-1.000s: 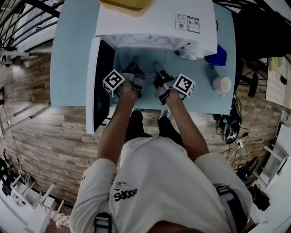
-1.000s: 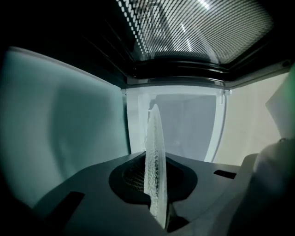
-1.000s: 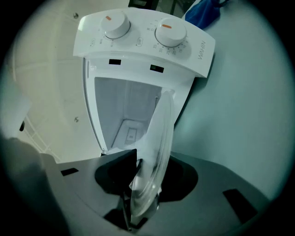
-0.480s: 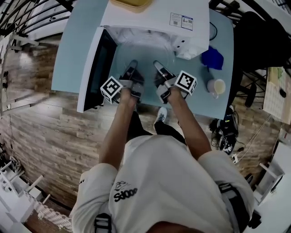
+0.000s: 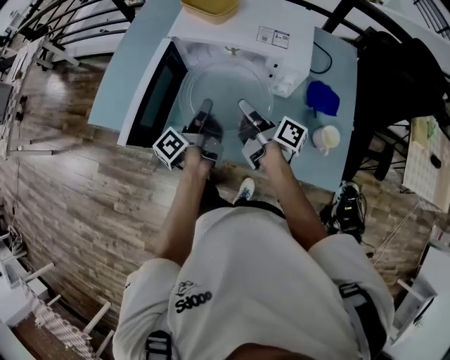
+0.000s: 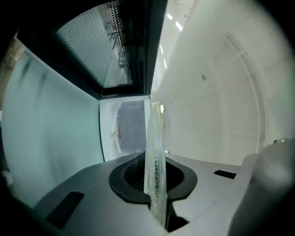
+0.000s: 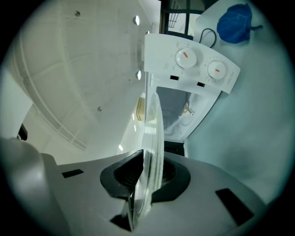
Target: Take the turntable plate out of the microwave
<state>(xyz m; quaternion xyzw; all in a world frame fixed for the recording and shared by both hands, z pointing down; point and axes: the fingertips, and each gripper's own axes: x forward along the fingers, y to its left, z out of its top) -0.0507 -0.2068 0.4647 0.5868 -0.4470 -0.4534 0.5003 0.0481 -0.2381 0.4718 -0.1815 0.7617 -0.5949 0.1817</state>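
Observation:
The clear glass turntable plate point(image 5: 223, 84) hangs level in front of the open white microwave point(image 5: 239, 28), its far edge still at the cavity mouth. My left gripper point(image 5: 205, 107) is shut on the plate's near rim, left of centre. In the left gripper view the rim point(image 6: 154, 147) stands edge-on between the dark pads. My right gripper point(image 5: 244, 107) holds the near rim right of centre. Its jaws are closing, and the rim point(image 7: 150, 138) sits pinched between the pads of the right gripper point(image 7: 145, 177).
The microwave door point(image 5: 151, 95) swings open to the left. A yellow container point(image 5: 209, 7) lies on top of the microwave. A blue cloth point(image 5: 322, 97) and a pale cup point(image 5: 326, 138) sit on the light blue table point(image 5: 133, 56) to the right. The control panel point(image 7: 193, 62) has two dials.
Both grippers have drawn back from the cavity and risen, bringing the glass plate out with them. The plate now shows almost whole in front of the microwave.

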